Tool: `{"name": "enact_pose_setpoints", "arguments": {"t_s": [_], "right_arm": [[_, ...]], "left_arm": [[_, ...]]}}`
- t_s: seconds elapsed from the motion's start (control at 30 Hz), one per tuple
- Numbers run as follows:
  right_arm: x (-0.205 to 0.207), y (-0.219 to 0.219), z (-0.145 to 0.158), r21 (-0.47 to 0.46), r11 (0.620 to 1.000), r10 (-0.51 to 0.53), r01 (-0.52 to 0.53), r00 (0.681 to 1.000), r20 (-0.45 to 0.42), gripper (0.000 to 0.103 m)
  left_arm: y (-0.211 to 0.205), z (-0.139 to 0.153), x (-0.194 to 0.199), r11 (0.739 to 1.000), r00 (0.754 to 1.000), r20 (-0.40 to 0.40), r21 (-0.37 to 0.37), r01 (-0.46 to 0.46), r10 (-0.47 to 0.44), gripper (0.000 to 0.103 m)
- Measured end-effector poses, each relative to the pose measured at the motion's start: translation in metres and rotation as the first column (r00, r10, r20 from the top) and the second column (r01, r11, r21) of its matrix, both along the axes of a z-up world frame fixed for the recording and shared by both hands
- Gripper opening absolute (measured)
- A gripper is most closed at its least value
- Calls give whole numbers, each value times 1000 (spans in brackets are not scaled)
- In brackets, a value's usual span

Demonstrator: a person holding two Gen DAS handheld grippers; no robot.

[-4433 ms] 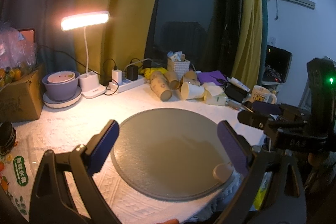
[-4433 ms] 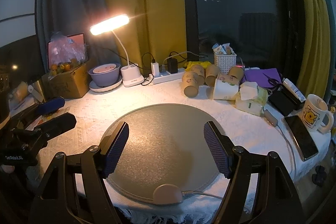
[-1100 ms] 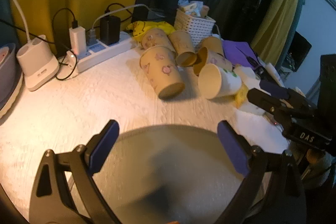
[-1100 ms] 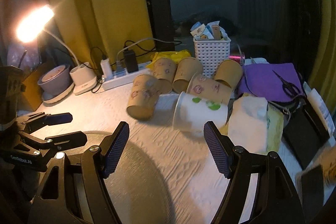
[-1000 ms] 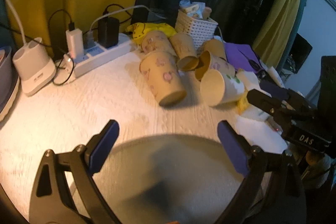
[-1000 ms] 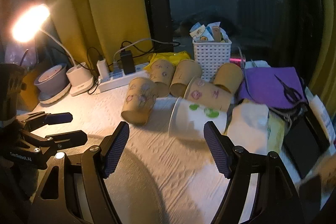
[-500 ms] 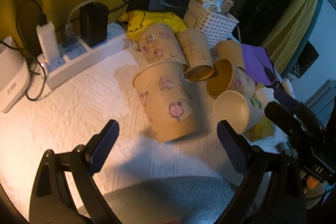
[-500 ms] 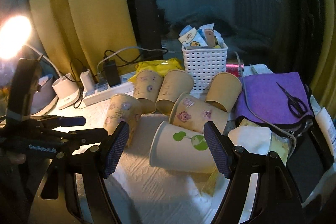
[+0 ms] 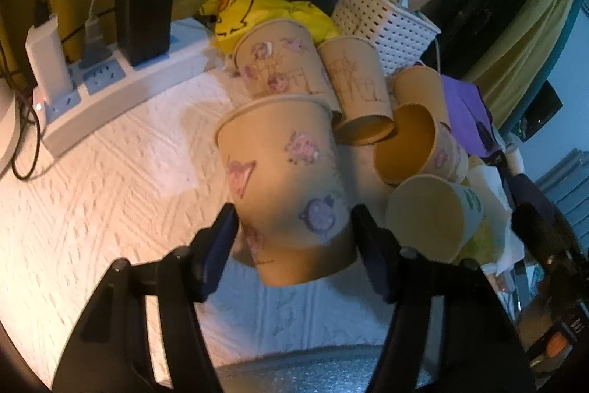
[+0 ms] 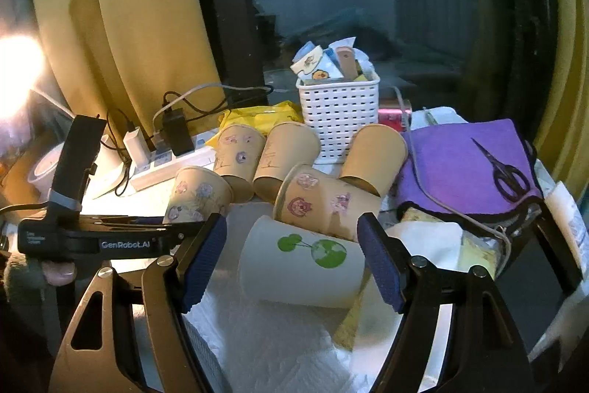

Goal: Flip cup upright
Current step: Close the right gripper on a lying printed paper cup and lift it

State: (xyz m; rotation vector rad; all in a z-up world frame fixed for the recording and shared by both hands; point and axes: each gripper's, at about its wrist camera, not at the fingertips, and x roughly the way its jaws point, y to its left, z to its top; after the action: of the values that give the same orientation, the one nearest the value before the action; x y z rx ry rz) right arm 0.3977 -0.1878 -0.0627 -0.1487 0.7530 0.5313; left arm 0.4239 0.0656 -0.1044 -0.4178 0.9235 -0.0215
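Observation:
A tan paper cup with pink and purple cartoon prints (image 9: pixel 291 186) lies on its side with its base toward me. My left gripper (image 9: pixel 294 245) has closed in on it, both pads against its sides near the base. The same cup (image 10: pixel 197 196) shows in the right wrist view beside the left gripper's black body (image 10: pixel 92 238). My right gripper (image 10: pixel 292 260) is open, with a white cup with a green print (image 10: pixel 305 264) lying on its side between its fingers, untouched. Several more tan cups (image 10: pixel 327 201) lie in a heap behind.
A white power strip with chargers (image 9: pixel 110 80) lies at the left. A white basket (image 10: pixel 338 113) stands behind the cups. A purple cloth with scissors (image 10: pixel 475 168) is at the right. The grey round mat's edge (image 9: pixel 313 371) is near me. White tissue (image 10: pixel 423 242) lies by the white cup.
Both grippers moved forward from the mat to the cup heap. The left gripper narrowed from wide open onto the printed cup. The right gripper stayed open and neared the white cup.

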Motion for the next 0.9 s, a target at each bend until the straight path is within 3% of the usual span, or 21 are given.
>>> {"name": "enact_pose_setpoints", "arguments": {"t_s": [0.3, 0.5, 0.83, 0.9], "right_arm": [[-24, -7, 6, 9, 1000, -17, 17, 1000, -15, 77], [-52, -4, 14, 30, 1000, -8, 8, 1000, -21, 77], [-103, -1, 19, 80, 996, 49, -43, 996, -81, 77], [-112, -2, 19, 83, 995, 53, -45, 995, -90, 77]], "left_arm": [[2, 20, -45, 1000, 999, 39, -5, 5, -5, 63], [-8, 38, -86, 999, 997, 78, 41, 19, -22, 63], [-29, 42, -157, 994, 990, 123, 85, 61, -71, 63], [-35, 43, -173, 990, 987, 147, 132, 52, -72, 63]]}}
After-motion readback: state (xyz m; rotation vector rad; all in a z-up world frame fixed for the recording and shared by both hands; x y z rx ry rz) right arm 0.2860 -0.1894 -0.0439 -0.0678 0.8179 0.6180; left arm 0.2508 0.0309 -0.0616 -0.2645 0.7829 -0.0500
